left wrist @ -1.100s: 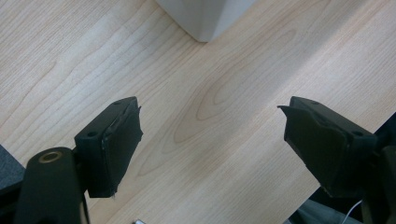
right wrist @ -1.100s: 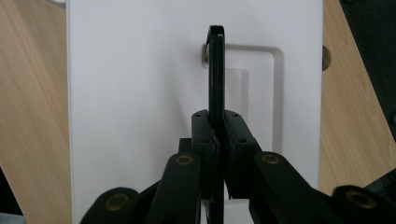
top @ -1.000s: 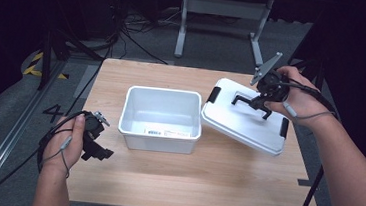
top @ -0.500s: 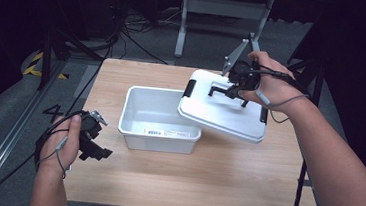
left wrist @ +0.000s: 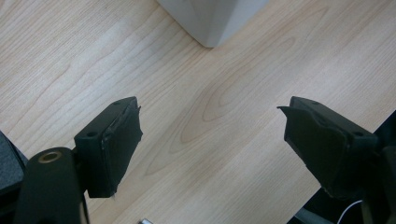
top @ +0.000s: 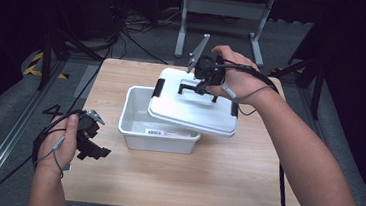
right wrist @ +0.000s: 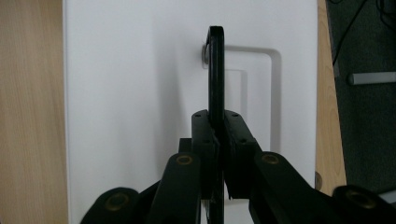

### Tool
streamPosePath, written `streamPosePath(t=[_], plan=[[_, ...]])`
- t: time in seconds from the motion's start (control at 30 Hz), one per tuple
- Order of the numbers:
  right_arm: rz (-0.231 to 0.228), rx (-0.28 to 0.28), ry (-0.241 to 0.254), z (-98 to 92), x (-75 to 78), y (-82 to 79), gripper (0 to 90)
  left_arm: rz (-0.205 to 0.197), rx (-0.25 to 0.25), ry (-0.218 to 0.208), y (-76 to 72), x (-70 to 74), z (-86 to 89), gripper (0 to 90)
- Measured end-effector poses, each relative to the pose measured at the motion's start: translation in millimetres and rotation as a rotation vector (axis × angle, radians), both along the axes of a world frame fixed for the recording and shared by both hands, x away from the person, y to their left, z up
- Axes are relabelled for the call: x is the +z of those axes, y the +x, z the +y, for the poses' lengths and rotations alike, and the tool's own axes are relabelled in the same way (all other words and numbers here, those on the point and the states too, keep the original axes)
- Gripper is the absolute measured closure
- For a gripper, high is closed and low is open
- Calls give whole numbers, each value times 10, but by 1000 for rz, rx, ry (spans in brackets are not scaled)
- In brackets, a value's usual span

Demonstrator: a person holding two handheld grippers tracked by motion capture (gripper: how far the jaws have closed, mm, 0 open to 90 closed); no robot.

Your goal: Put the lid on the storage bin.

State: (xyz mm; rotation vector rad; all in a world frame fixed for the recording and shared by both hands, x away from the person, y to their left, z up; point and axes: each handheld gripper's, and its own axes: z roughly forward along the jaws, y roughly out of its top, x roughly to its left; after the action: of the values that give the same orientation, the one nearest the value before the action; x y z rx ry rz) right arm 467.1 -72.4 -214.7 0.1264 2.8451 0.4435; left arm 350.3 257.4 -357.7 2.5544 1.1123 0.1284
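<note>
A white lid (top: 193, 109) hung tilted over the right part of an open white bin (top: 140, 114) that sat near the middle of a wooden table (top: 235, 173). The right gripper (top: 204, 80) held the lid by its black handle (top: 197, 86), and the lid's lower left edge reached over the bin's opening while its right side stuck out past the bin above the bare wood. In the right gripper view the 2 jaws were clenched on that handle (right wrist: 215, 74), which ran as a thin black bar straight up between them across the lid's white top (right wrist: 130, 93). A black clip (top: 159, 87) showed at the lid's left end and another (top: 234, 110) at its right end. A small label (top: 154, 131) was stuck on the bin's front wall.

The left gripper (top: 92, 143) was low at the table's left edge, well apart from the bin, in the person's left hand (top: 62, 145). In the left gripper view its jaws stood wide apart and released, with bare wood (left wrist: 205, 116) between them and a corner of the bin (left wrist: 212, 21) at the top.
</note>
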Motion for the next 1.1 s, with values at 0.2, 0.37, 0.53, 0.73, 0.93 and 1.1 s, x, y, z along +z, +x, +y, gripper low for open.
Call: streamPosePath(t=[0.2, 0.37, 0.53, 0.73, 0.93, 1.1], plan=[[5, 39, 18, 215, -29, 39, 847, 7, 6, 4, 7, -14, 20, 193], [10, 53, 18, 350, -69, 79, 847, 5, 5, -1, 4, -11, 29, 194], [17, 77, 11, 504, -132, 116, 847, 6, 11, -3, 1, -10, 41, 194], [14, 104, 7, 631, -219, 129, 847, 9, 11, 14, 17, -30, 21, 194], [31, 127, -3, 753, -302, 121, 847, 14, 11, 11, 17, -33, 14, 193], [46, 131, -11, 839, -387, 127, 847, 13, 15, 8, 16, -34, 31, 194]])
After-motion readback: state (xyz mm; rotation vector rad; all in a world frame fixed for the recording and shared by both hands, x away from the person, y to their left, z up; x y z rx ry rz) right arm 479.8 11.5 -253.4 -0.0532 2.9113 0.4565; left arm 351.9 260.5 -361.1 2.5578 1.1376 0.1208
